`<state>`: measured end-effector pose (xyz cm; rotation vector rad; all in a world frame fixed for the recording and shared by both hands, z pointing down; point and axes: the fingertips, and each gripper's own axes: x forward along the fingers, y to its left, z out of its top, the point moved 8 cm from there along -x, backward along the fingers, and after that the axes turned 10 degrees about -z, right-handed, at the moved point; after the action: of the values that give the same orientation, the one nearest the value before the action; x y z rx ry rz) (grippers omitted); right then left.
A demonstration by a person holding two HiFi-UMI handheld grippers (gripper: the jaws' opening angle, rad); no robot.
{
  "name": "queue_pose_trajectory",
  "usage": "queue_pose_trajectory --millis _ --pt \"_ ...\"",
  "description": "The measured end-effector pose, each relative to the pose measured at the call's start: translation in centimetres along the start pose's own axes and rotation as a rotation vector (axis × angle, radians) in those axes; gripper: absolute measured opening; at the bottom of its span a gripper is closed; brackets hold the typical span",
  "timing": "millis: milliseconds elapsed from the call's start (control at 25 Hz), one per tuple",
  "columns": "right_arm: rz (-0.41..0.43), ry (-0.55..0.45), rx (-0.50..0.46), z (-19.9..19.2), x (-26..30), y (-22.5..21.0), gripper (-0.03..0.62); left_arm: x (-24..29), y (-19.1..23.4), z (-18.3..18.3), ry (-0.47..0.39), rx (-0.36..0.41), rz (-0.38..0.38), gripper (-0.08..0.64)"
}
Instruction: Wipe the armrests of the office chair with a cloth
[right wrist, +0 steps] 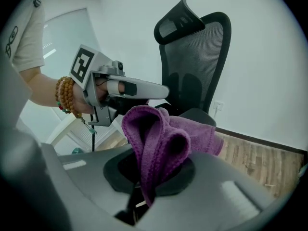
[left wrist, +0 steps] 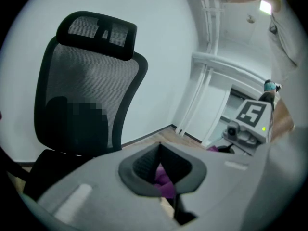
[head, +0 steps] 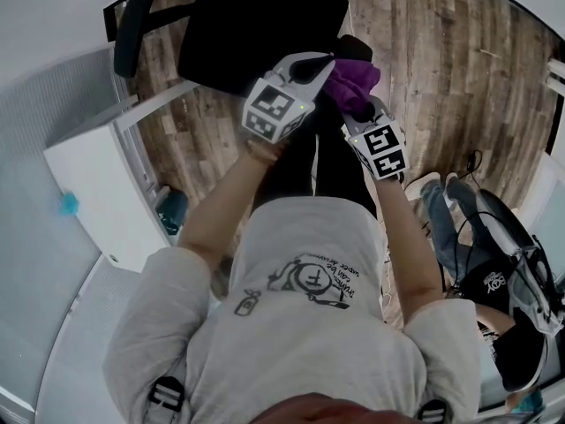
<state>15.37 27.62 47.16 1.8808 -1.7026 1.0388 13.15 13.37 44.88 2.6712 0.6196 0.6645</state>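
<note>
Purple cloth point(right wrist: 161, 134) is up off the office chair point(right wrist: 192, 66), bunched in soft, looping folds just in front of its seat. It's pinched in the right gripper point(right wrist: 149, 177), with a scrap between the left gripper point(left wrist: 162, 176) jaws too. The chair is black and upright, with a mesh back and a headrest on top. One armrest point(head: 132, 20) shows on its side away from the cloth.

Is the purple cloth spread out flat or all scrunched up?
Scrunched up. In the right gripper view the purple cloth stands in folded loops out of the right gripper, whose jaws are shut on it.
</note>
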Motion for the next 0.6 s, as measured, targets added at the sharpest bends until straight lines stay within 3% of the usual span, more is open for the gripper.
queue_pose_trajectory --millis 600 --pt "0.082 0.037 -0.039 -2.6 -1.5 4.1 0.028 0.2 -0.9 -0.7 0.022 -0.012 -0.007 0.002"
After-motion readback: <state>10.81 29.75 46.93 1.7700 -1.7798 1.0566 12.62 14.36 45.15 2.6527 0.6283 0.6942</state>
